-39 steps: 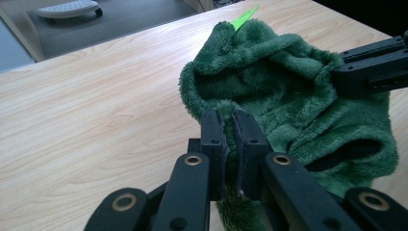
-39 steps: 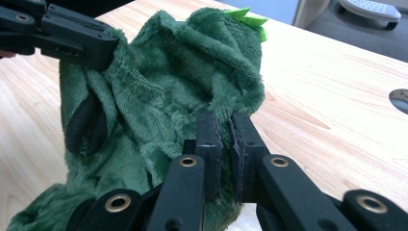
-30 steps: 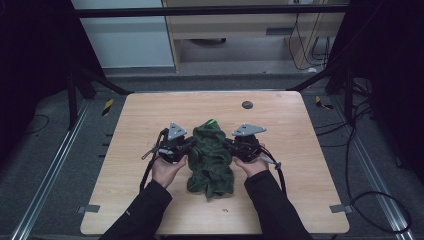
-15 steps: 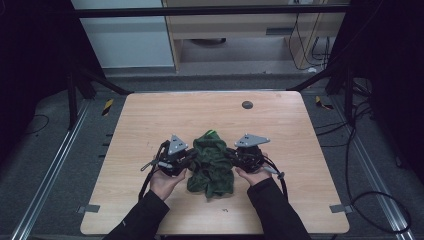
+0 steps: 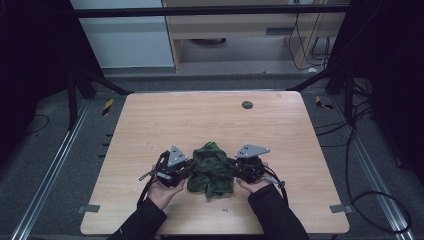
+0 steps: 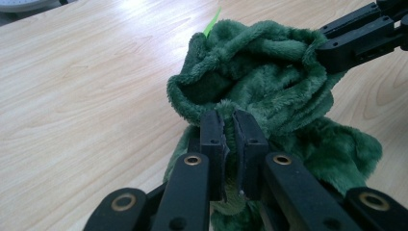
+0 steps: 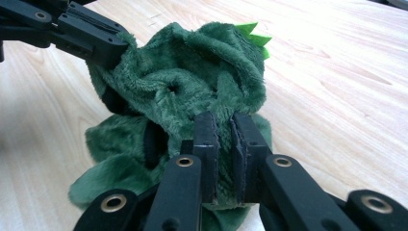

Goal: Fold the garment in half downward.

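Left gripper (image 5: 189, 170) and right gripper (image 5: 231, 167) each pinch the green plush garment (image 5: 211, 169) closed; keep both grips level, tension even.

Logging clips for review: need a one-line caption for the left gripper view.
Left claw shut on a fold of the green plush cloth over the wooden table, right claw gripping its far edge.
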`<state>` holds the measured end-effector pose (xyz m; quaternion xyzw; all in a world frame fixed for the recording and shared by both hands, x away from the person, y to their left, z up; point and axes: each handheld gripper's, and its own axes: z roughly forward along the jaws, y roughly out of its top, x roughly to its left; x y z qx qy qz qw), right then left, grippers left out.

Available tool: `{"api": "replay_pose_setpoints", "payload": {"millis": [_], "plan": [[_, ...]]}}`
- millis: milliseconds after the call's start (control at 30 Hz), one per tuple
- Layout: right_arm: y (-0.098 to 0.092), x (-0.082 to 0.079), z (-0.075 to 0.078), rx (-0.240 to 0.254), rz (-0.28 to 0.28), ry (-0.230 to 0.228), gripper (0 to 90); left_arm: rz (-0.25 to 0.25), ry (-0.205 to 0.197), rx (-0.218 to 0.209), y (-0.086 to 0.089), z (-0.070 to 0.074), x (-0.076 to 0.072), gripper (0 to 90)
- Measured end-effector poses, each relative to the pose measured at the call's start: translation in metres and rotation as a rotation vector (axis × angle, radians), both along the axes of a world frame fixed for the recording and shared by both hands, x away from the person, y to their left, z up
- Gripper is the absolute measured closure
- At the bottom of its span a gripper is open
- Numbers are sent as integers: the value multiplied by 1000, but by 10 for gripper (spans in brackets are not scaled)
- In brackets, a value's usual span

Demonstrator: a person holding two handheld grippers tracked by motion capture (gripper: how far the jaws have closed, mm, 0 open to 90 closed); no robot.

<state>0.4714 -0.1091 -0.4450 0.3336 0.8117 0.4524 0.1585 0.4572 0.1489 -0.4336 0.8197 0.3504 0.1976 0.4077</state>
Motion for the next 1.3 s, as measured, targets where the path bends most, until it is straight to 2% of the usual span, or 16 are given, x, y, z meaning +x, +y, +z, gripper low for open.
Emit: {"api": "replay_pose_setpoints", "payload": {"millis": [100, 300, 633, 833, 1033, 1300], "plan": [[1, -5, -2, -4, 9, 9, 804, -13, 22, -21, 4, -4, -6, 839], [0, -10, -8, -4, 14, 37, 799, -26, 39, -15, 8, -7, -12, 835], [0, -23, -20, -11, 40, 101, 779, -40, 85, 14, 11, -19, -20, 828], [-1, -26, -27, -22, 29, 124, 762, -56, 107, 44, 7, -28, -25, 827], [-1, -27, -29, -22, 24, 133, 756, -60, 110, 55, 6, -32, -28, 823], [-5, -27, -22, 3, 18, 126, 724, -37, 101, 21, 15, -22, -26, 789]]}}
